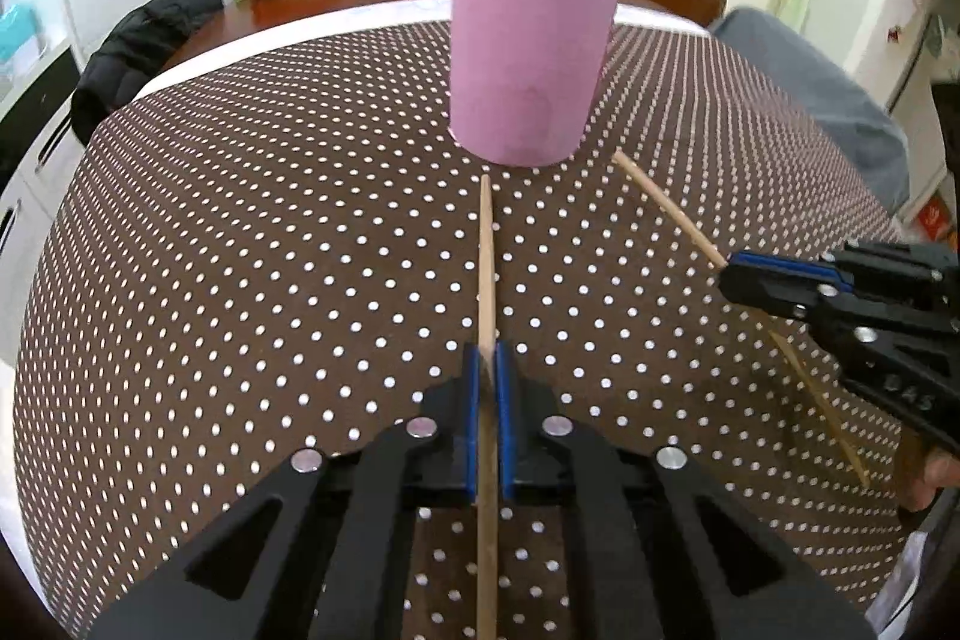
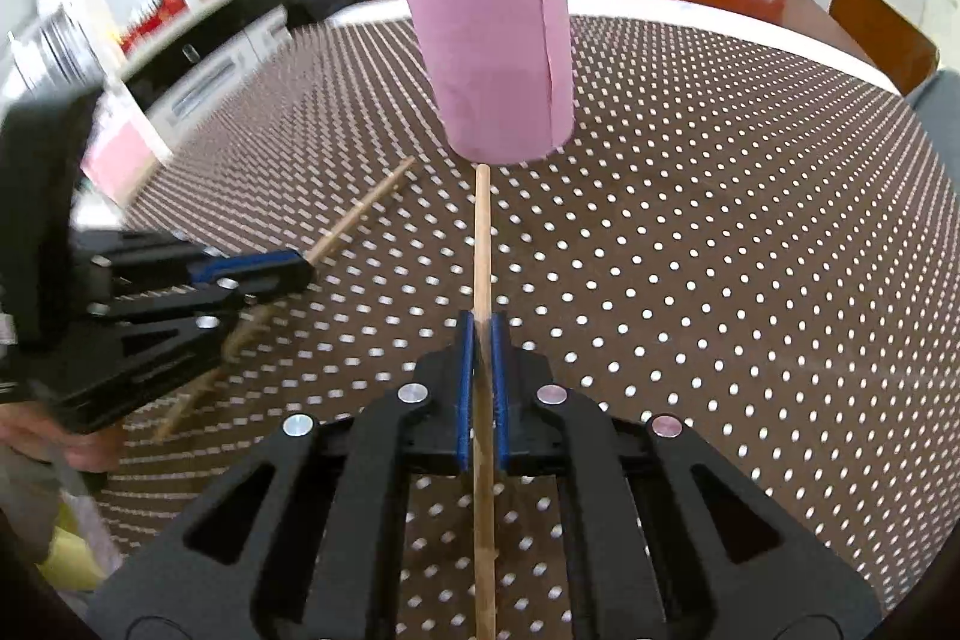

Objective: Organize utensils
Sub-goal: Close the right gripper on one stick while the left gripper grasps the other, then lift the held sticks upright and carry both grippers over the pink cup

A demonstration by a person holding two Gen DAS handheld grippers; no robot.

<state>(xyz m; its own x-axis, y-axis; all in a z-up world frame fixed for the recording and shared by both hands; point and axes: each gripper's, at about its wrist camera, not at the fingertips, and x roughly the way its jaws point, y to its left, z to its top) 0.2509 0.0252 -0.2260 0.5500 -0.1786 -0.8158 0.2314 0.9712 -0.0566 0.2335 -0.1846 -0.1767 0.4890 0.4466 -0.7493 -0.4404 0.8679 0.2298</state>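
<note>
I had the left gripper (image 1: 487,358) clamped on one wooden chopstick (image 1: 486,250) and the right gripper (image 2: 480,334) clamped on another chopstick (image 2: 482,232), both tips aimed at the pink holder (image 1: 528,58) standing toward the far edge of the dotted tablecloth (image 1: 270,250). This looked to me like the pick-up step; next, each stick needed lifting, tipping upright and lowering among the sticks already in it.

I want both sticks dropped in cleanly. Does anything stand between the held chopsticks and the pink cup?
Nothing visible does. The left gripper and right gripper each clamp a chopstick pointing at the pink cup; only bare dotted tablecloth lies between.
</note>
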